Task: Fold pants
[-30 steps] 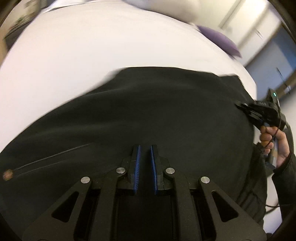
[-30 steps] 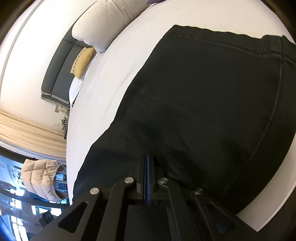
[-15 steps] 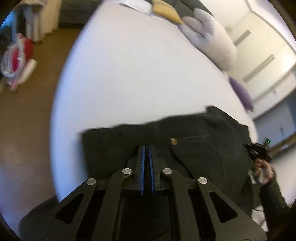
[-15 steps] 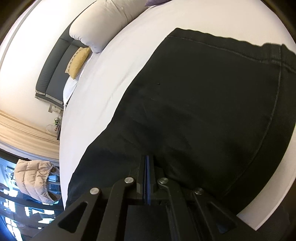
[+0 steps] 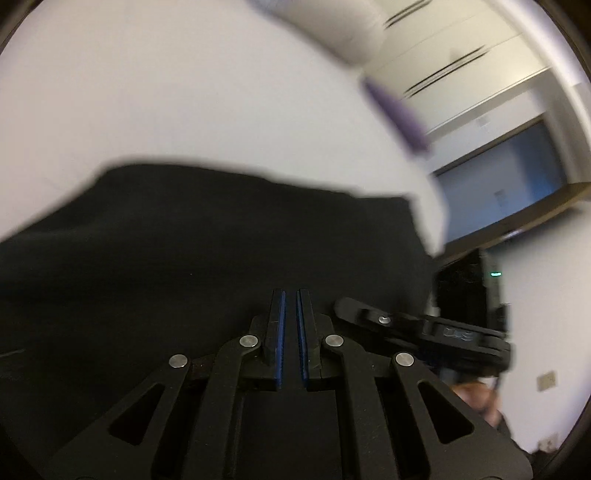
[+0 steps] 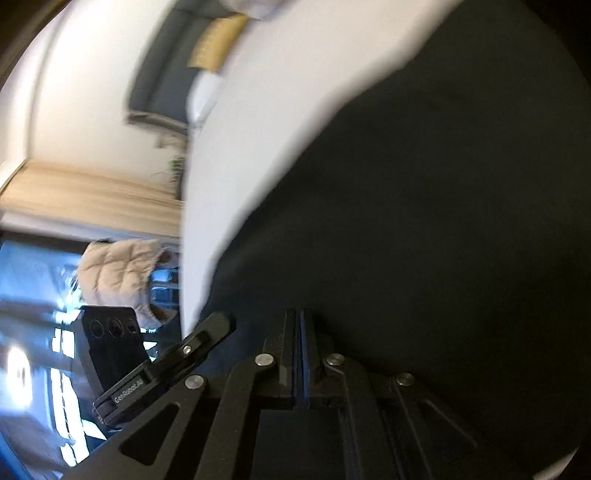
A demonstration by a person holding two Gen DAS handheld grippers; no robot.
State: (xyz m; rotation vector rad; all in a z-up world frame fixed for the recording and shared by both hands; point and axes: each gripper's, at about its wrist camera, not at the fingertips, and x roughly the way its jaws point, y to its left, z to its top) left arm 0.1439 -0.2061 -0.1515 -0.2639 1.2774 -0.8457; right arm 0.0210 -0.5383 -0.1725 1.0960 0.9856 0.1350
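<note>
Left gripper [image 5: 290, 295] and right gripper [image 6: 298, 314] are side by side, each clenched on black pants [image 5: 221, 236] that spread ahead over the white bed [image 5: 166, 92], pillows [image 5: 332, 26] beyond.

white bed [image 5: 155, 96], purple pillow [image 5: 399, 114], yellow cushion [image 6: 218, 44] on grey headboard [image 6: 159, 85], beige puffer jacket [image 6: 118, 269].

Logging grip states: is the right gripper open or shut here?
Shut: the right gripper has its blue pads pressed together over the black pants. Whether cloth is pinched, cannot tell.
</note>
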